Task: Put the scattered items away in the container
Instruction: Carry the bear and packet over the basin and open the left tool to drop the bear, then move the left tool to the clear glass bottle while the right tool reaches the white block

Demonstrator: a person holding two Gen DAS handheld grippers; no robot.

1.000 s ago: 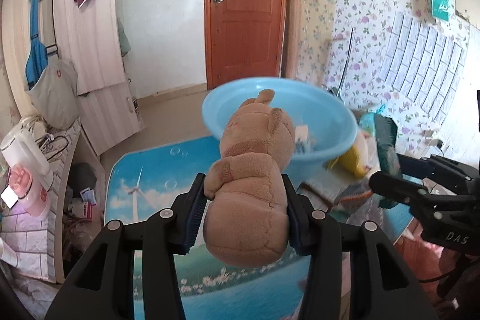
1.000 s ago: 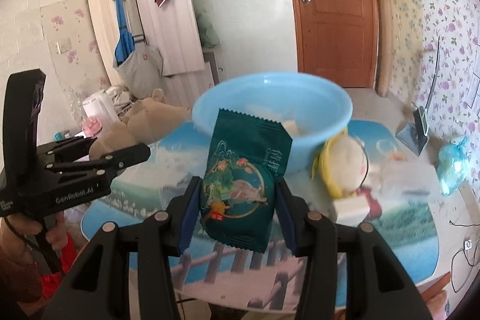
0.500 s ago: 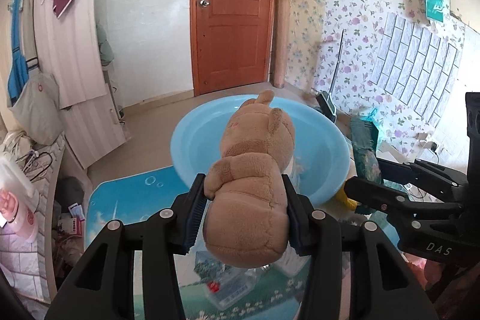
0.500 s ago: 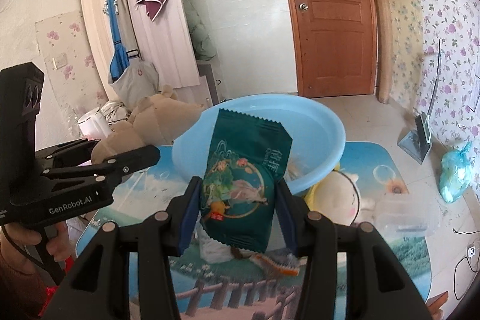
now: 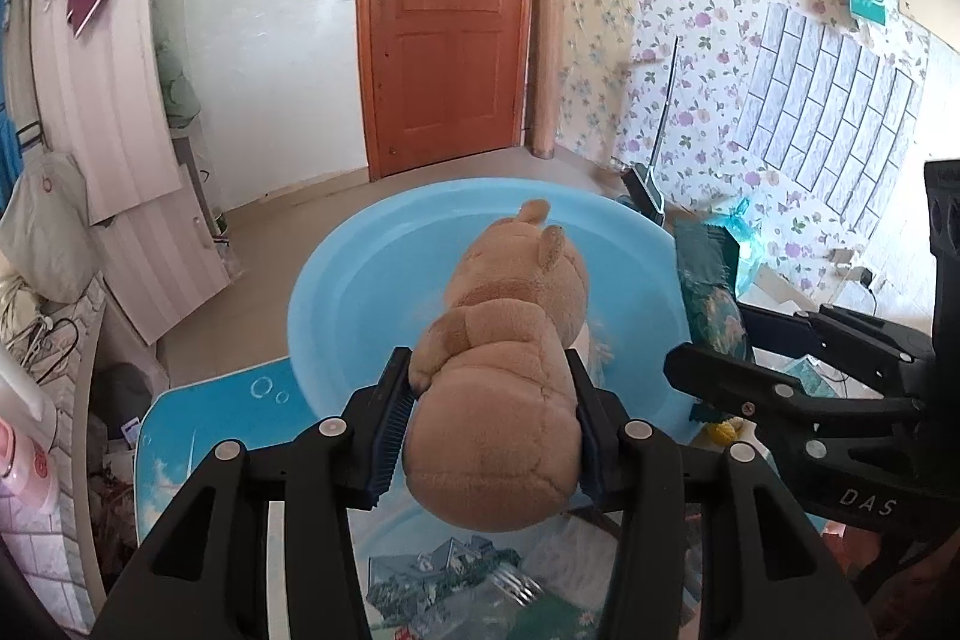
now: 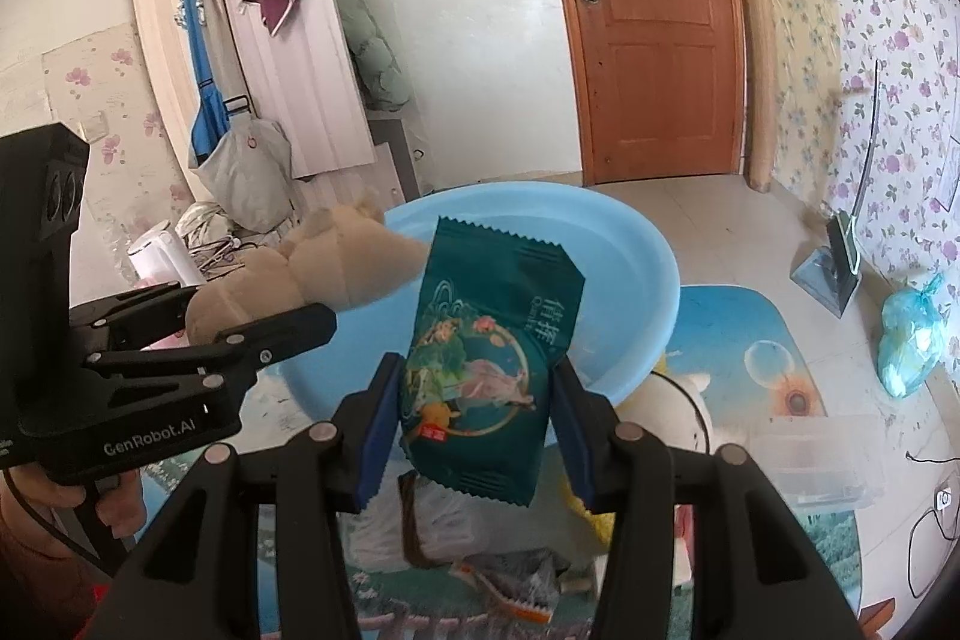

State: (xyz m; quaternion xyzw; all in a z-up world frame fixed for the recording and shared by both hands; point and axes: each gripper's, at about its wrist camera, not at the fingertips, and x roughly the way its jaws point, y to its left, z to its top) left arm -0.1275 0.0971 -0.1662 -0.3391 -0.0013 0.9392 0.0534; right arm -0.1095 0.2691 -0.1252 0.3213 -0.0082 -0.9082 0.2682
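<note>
My left gripper (image 5: 489, 400) is shut on a tan plush bear (image 5: 504, 370) and holds it over the near rim of the light blue basin (image 5: 372, 280). My right gripper (image 6: 477, 400) is shut on a dark green snack packet (image 6: 486, 370), held just before the basin (image 6: 624, 268). The bear (image 6: 336, 268) and the left gripper (image 6: 264, 334) show at the left of the right wrist view. The packet (image 5: 711, 298) and the right gripper (image 5: 720, 364) show at the right of the left wrist view.
The basin stands on a table with a blue scenic mat (image 6: 774, 340). A white and yellow plush (image 6: 678, 412), a clear plastic box (image 6: 822, 454) and wrappers (image 6: 516, 580) lie near the basin. A fork and packets (image 5: 480, 592) lie below the left gripper.
Both grippers have moved forward and up toward the basin with their loads. The basin now looks larger and closer in both views.
</note>
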